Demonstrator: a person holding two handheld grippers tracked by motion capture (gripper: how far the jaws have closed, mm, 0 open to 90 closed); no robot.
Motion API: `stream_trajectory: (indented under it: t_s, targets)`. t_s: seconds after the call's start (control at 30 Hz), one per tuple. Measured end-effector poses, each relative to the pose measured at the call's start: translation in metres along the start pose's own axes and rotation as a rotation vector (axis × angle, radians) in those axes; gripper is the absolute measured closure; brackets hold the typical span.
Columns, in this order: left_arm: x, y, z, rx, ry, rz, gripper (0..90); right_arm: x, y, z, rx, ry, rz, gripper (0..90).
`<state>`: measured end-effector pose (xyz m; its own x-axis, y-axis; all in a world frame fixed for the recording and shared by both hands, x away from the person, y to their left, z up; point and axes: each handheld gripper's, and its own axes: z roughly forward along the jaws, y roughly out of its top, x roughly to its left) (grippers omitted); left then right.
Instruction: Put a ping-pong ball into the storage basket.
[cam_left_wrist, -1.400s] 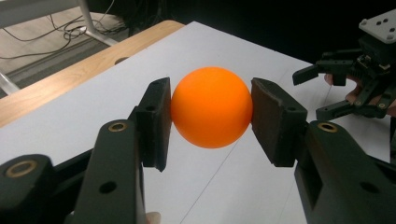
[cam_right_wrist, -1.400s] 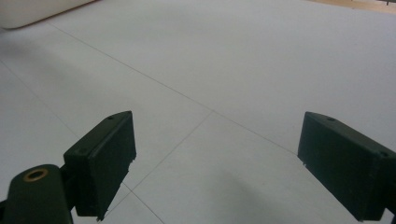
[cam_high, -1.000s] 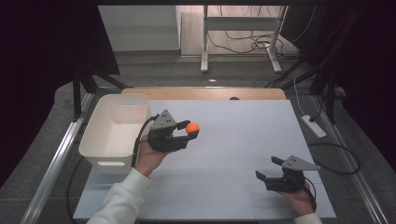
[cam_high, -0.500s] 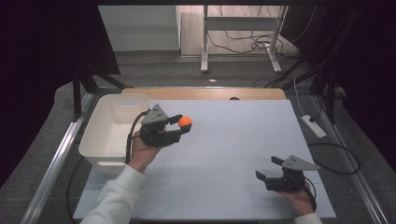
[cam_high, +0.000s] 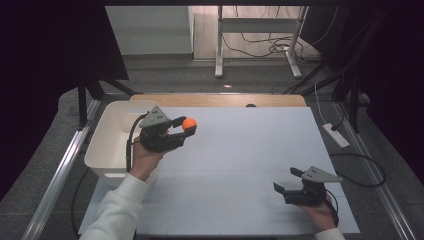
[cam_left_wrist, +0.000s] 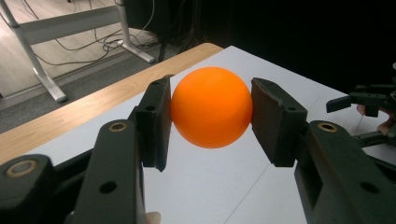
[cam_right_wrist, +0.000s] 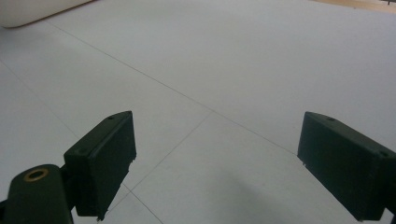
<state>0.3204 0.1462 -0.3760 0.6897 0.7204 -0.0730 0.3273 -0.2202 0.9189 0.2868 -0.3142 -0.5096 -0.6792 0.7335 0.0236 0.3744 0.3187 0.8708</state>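
An orange ball (cam_left_wrist: 211, 107) is clamped between the two black pads of the left gripper (cam_high: 184, 126), one pad pressed to each side of it; the ball is carried clear of the white table (cam_high: 240, 165), just beside the rim of the white bin (cam_high: 102, 150); the right gripper (cam_high: 288, 181) is held low over the table's near right part, well apart from the ball, its jaws spread wide with nothing between the pads (cam_right_wrist: 105, 158).

The ball (cam_high: 189, 124) is sitting between the left gripper (cam_high: 181, 128) pads just right of the bin (cam_high: 102, 145), while the right gripper (cam_high: 286, 181) is resting well apart at the table's (cam_high: 240, 150) near right
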Motion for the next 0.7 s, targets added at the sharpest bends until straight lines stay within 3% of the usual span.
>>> stream_trajectory:
  t_s: [0.53,0.7]
  targets:
    - [0.01,0.002,-0.01,-0.016,0.034,-0.016,50.7,0.0,0.0,0.0,0.001,0.0,0.0,11.1]
    - [0.013,0.002,-0.014,-0.036,0.064,-0.022,50.8,0.0,0.0,0.0,0.003,-0.003,-0.003,11.1]
